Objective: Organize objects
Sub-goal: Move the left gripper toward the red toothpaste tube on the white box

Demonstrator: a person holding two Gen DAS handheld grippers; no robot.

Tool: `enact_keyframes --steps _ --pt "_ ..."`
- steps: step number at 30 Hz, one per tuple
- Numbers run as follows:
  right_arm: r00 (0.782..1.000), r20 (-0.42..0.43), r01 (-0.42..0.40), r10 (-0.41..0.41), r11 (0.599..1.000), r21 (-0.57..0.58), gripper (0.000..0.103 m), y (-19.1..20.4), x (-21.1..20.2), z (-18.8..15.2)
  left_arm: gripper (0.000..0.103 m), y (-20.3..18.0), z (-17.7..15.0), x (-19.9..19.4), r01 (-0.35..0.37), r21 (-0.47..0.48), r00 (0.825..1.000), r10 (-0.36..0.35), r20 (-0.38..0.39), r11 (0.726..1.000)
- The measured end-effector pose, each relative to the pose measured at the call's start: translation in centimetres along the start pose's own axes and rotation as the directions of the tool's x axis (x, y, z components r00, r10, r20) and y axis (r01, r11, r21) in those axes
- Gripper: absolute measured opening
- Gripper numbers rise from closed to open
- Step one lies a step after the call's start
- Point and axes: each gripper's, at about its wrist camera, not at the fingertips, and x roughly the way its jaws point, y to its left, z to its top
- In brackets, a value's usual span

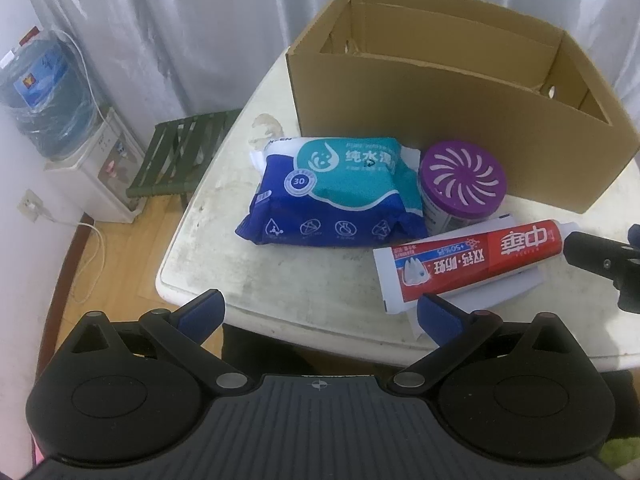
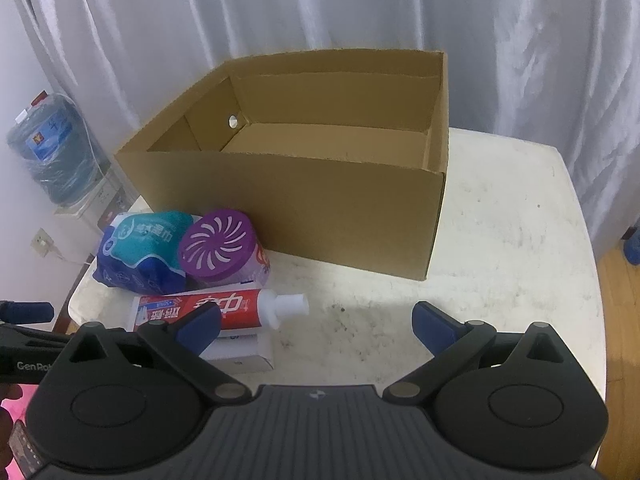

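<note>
An open cardboard box [image 1: 440,120] [image 2: 304,204] stands at the back of the white table [image 1: 280,272] [image 2: 500,240], empty inside. In front of it lie a blue wet-wipes pack [image 1: 332,196] [image 2: 140,252], a purple-lidded air freshener jar [image 1: 460,180] [image 2: 218,246] and a red toothpaste tube [image 1: 472,260] [image 2: 224,306] resting on a white carton [image 1: 480,300] [image 2: 244,352]. My left gripper [image 1: 320,312] is open and empty above the table's near edge. My right gripper [image 2: 316,324] is open and empty, right of the toothpaste; it shows in the left wrist view [image 1: 604,260].
A water dispenser [image 1: 60,120] [image 2: 56,156] and a green slatted stool [image 1: 184,156] stand left of the table. Grey curtains [image 2: 360,8] hang behind. Wooden floor [image 1: 116,248] lies below the table's left edge.
</note>
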Motion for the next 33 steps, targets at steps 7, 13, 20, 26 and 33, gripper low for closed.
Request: enact_keyframes --steps 7,13,20,26,33 --pt "1.000 0.009 0.015 -0.015 1.000 -0.015 0.103 0.2 0.0 0.2 0.103 -0.2 0.0 -0.2 -0.006 0.013 1.000 0.006 0.016 1.000" --pt "0.999 0.025 0.045 -0.044 0.998 -0.048 0.102 0.8 -0.2 0.2 0.103 0.2 0.0 -0.5 0.021 0.009 0.997 -0.021 0.069 1.000" --pt "0.998 0.021 0.054 -0.053 0.997 -0.061 0.100 0.6 -0.1 0.2 0.102 -0.8 0.0 -0.8 0.028 0.036 0.996 -0.031 0.089 0.999" --pt "0.998 0.025 0.054 -0.053 0.997 -0.059 0.100 0.4 -0.2 0.1 0.102 -0.9 0.1 -0.8 0.032 0.036 0.995 -0.035 0.091 0.999" --pt "0.999 0.028 0.047 -0.045 0.997 -0.060 0.100 0.4 -0.2 0.2 0.099 -0.9 0.0 -1.1 0.052 0.040 0.991 -0.056 0.122 0.998"
